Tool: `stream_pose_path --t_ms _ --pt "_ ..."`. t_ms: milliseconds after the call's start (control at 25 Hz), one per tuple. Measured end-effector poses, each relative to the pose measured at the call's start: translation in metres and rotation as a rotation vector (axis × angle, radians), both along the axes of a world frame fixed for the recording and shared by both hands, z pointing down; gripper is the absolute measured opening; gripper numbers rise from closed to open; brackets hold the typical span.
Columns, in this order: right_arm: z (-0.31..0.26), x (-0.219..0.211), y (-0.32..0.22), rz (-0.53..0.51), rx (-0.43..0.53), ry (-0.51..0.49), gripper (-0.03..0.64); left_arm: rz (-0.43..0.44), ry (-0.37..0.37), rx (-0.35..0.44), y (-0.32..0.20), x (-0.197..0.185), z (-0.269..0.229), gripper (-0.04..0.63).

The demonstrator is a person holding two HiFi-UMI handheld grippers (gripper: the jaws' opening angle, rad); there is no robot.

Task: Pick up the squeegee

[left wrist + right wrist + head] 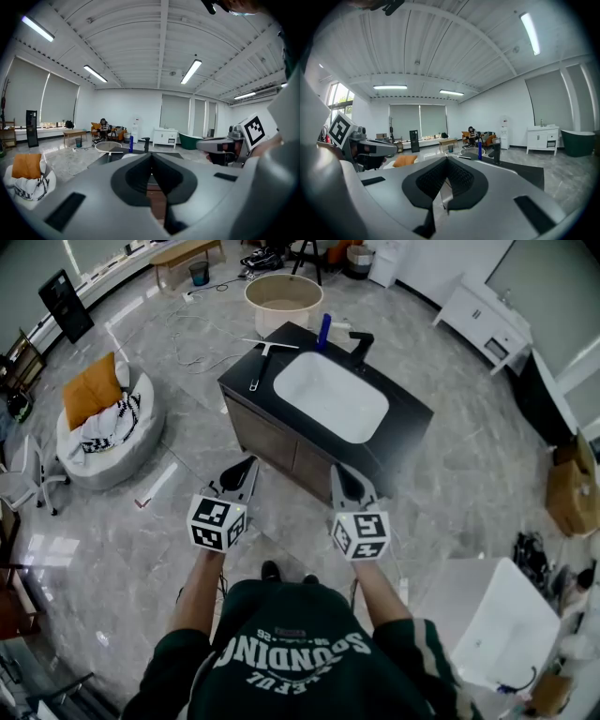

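You're standing back from the dark wood vanity cabinet w/ the black countertop [405, 414], both tongs carried out in front, side by side, tipped slightly down. The left gripper [249, 463] is closed w/ nothing between its jaws. The right gripper [337, 471] is likewise closed and empty (its own view shows the pads meeting at the tips). That fits: neither is near anything to grab, so they're just being carried forward.

The squeegee, a thin handle w/ a long pale blade across its top [262, 360], lies flat along the countertop's left edge as the head view shows it. Its blade end is up by the far corner and its dark handle end points toward the left corner. It's well apart from both grippers. The oval white basin [330, 395] fills the middle of the countertop, w/ a tall blue bottle [324, 331] and a black faucet [360, 343] at the far edge.

Room-wise, the grey marble floor [178, 442] by the cabinet's left side looks open, and the white beanbag w/ orange cushion [103, 427] sits well off. I'd judge that side the freer approach; the handle lies flat near the edge, so jaws must open first
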State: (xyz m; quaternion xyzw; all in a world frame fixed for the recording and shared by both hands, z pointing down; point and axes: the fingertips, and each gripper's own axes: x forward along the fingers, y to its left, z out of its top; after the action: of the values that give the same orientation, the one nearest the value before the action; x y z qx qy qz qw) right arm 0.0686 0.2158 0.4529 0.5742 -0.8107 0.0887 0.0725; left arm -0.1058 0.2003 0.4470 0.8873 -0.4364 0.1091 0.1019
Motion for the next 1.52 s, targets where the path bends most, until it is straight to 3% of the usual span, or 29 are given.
stream_pose_path --t_ms 360,800,1080,1520 --pt "0.012 -0.026 -0.011 0.053 -0.005 -0.018 0.001 0.036 0.001 -0.01 -0.023 -0.032 0.011 0.003" --pt "0.024 -0.03 -0.058 0.051 -0.022 0.003 0.001 0.048 0.008 -0.013 -0.075 -0.034 0.02 0.002" --pt "0.033 -0.025 -0.123 0.045 -0.028 -0.019 0.002 0.048 -0.014 -0.025 -0.133 -0.029 0.027 0.003" --pt "0.034 -0.01 -0.272 0.002 -0.062 -0.016 0.0 0.02 -0.033 -0.059 -0.271 -0.008 0.032 0.003"
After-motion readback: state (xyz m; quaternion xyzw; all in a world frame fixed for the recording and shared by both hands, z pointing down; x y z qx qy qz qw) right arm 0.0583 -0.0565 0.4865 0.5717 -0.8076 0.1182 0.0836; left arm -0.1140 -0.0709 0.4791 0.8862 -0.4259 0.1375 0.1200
